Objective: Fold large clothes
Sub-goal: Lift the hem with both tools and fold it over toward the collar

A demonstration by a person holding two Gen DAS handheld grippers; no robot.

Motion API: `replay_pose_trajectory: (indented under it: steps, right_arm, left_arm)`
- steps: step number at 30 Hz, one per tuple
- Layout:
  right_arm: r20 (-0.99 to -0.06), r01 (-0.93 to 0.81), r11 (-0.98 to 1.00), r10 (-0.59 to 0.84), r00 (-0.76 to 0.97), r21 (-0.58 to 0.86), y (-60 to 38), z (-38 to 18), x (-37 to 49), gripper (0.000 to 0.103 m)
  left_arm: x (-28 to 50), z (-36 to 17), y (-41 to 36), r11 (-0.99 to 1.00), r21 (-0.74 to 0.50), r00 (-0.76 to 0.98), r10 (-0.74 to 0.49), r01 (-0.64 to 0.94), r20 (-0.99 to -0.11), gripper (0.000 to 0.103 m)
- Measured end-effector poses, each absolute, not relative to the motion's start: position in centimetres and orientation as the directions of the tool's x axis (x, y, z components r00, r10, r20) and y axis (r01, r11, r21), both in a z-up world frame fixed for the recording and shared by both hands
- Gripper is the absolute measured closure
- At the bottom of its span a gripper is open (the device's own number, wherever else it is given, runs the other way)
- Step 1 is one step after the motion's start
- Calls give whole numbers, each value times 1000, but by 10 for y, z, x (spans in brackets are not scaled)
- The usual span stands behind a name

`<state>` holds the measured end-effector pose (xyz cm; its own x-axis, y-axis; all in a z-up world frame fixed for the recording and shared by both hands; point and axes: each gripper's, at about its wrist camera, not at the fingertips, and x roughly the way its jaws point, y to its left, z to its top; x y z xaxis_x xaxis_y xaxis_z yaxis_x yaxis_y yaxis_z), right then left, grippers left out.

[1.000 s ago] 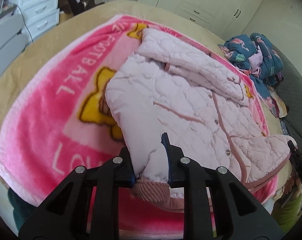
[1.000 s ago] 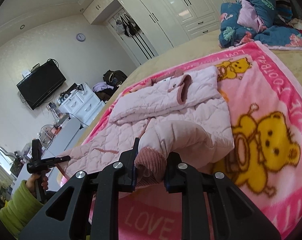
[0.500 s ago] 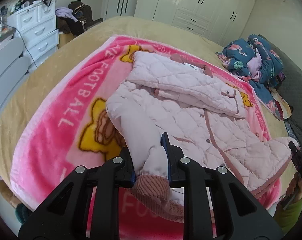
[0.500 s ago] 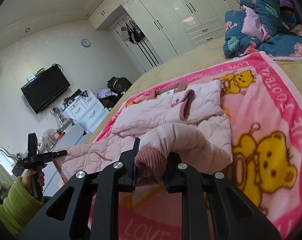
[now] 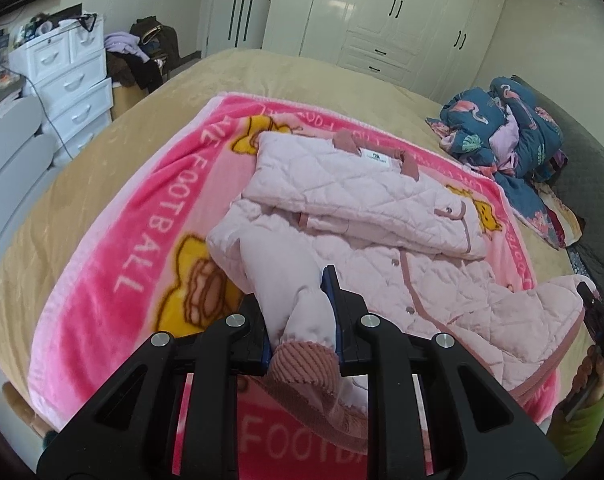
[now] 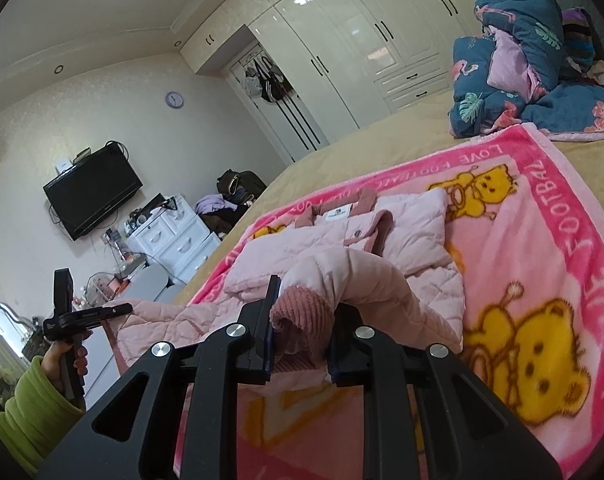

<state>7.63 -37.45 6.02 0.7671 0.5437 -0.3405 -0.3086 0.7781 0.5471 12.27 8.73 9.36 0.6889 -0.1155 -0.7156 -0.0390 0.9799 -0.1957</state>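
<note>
A pale pink quilted jacket (image 5: 366, 216) lies on a pink bear-print blanket (image 5: 149, 216) on the bed, its top part folded down. My left gripper (image 5: 299, 308) is shut on one sleeve near its ribbed dusty-pink cuff (image 5: 306, 364) and holds it above the blanket. My right gripper (image 6: 299, 320) is shut on the other sleeve's ribbed cuff (image 6: 302, 308), lifted above the jacket (image 6: 406, 240) and blanket (image 6: 542, 240). The right gripper also shows at the right edge of the left wrist view (image 5: 600, 328), and the left gripper at the left of the right wrist view (image 6: 85, 316).
A heap of dark blue patterned bedding (image 5: 506, 132) lies at the far right of the beige bed (image 5: 101, 152). White drawers (image 5: 69, 80) and piled clothes stand left of the bed. White wardrobes (image 6: 362, 48) line the far wall, with a wall TV (image 6: 91, 194).
Both grippers have risen and pulled back with the sleeves in them, so more of the blanket, bed and room shows. The sleeves hang stretched from the jacket's body.
</note>
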Motion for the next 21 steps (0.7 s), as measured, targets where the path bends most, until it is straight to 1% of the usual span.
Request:
replay_pose_trajectory:
  steps: [8, 13, 21]
  right_arm:
    - [-337, -286, 799, 507, 794, 528, -373, 70, 98, 85]
    - [-344, -273, 818, 482, 805, 507, -366, 76, 112, 85]
    - [-353, -253, 843, 446, 822, 475, -360, 86, 132, 85]
  left_arm:
    - [152, 103, 91, 975, -220, 712, -141, -19, -688, 90]
    - [168, 106, 89, 979, -206, 718, -144, 1, -681, 90]
    - [193, 111, 89, 976, -216, 728, -170, 31, -664, 90]
